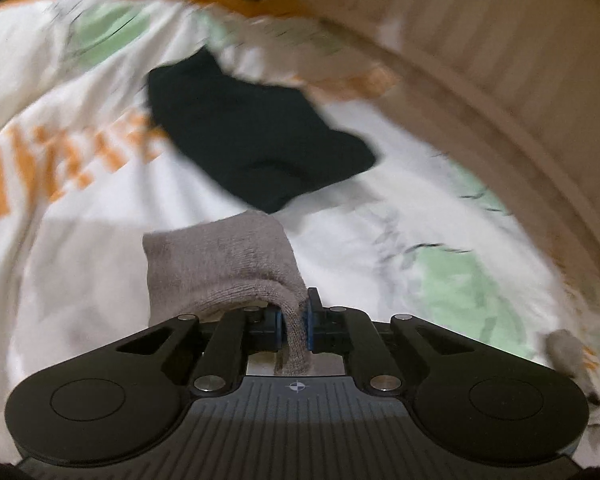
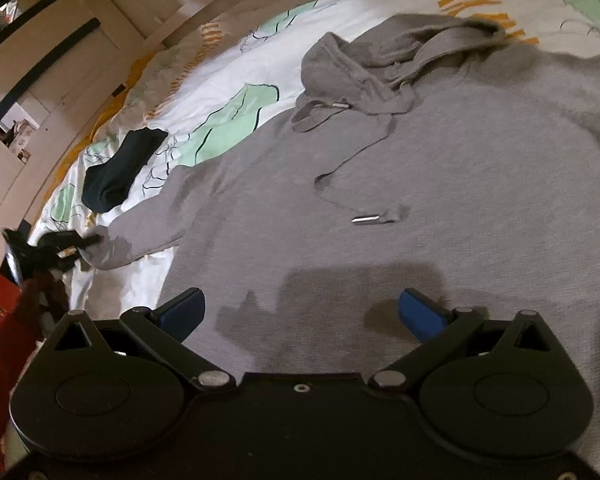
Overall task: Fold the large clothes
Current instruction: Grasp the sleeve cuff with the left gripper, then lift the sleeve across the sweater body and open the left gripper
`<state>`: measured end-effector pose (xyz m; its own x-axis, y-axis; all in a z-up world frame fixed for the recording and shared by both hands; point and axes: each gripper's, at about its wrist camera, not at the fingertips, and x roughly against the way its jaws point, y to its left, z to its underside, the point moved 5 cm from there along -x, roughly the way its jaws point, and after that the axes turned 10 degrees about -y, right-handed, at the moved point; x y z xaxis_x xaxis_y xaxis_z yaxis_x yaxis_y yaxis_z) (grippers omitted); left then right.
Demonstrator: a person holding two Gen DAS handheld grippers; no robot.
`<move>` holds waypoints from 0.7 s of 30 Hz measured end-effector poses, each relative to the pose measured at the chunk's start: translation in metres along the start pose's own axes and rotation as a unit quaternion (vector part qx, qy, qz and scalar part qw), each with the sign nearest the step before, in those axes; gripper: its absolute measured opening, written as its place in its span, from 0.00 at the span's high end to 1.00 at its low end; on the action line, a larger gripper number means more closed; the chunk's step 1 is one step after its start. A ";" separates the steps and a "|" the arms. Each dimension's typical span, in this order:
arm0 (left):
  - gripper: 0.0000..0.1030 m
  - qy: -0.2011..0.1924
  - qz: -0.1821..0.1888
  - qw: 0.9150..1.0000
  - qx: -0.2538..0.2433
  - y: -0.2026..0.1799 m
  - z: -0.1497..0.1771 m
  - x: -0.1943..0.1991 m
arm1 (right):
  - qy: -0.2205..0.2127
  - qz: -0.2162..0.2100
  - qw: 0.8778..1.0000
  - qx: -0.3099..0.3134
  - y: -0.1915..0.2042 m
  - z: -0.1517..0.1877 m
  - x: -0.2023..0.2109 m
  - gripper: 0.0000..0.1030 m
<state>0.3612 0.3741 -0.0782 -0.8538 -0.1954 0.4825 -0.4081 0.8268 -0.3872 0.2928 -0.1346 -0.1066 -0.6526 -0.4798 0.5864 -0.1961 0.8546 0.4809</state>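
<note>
Spreading under everything is the duvet point(image 2: 260, 60), white with green and orange print, and we are using it as our folding surface. Nearest to us in the left wrist view, our left gripper point(image 1: 294, 326) is clamping the cuff point(image 1: 220, 268) of the grey hoodie point(image 2: 440, 184) between its blue pads point(image 1: 277, 326); the knit is bunching up just ahead of the fingers and a short tail is hanging down between them. We are pinching the cuff, we judge, because it gives us control of the whole sleeve point(image 2: 152, 224) for folding it in over the body. In the right wrist view that sleeve is stretching out to the side, with the left gripper showing small at its end.

Our right gripper point(image 2: 302, 314) is hovering spread wide, gripping nothing, low over the hoodie's body, whose flat grey cloth is lying directly beneath and ahead of its fingers. We are probably holding it there ready to pin or take the fabric.

Farther out, a drawstring point(image 2: 340, 184) is trailing over the chest, and the hood point(image 2: 380, 64) is lying crumpled beyond it. A dark garment point(image 1: 256, 136) is lying on the duvet beside the sleeve, apart from the hoodie. Beyond that, pale wooden panelling point(image 1: 500, 60) is bordering the bed.
</note>
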 end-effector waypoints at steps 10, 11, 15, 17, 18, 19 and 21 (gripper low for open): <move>0.91 -0.020 0.132 0.988 -0.076 -0.160 -0.022 0.046 | -0.034 0.087 0.990 0.102 -0.033 -0.022 0.030 0.00; 0.91 -0.020 0.143 0.986 -0.082 -0.176 -0.020 0.050 | -0.039 0.094 0.989 0.112 -0.036 -0.023 0.033 0.00; 0.91 -0.012 0.179 0.978 -0.105 -0.236 -0.004 0.057 | -0.063 0.109 0.986 0.110 -0.056 -0.024 0.040 0.00; 0.91 -0.006 0.197 0.974 -0.111 -0.263 0.009 0.058 | -0.059 0.116 0.986 0.105 -0.066 -0.020 0.039 0.00; 0.91 -0.002 0.206 0.971 -0.117 -0.276 0.016 0.059 | -0.051 0.118 0.986 0.105 -0.072 -0.019 0.039 0.00; 0.91 0.000 0.215 0.969 -0.123 -0.288 0.024 0.059 | -0.042 0.123 0.986 0.106 -0.077 -0.017 0.038 0.01; 0.91 0.008 0.234 0.964 -0.130 -0.313 0.040 0.062 | -0.033 0.135 0.985 0.105 -0.086 -0.020 0.039 0.01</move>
<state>0.4232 0.0824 0.0413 -0.9190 0.2366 0.3153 0.1163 0.9270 -0.3564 0.2986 -0.2313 -0.1121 -0.7467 -0.2221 0.6270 -0.1517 0.9746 0.1646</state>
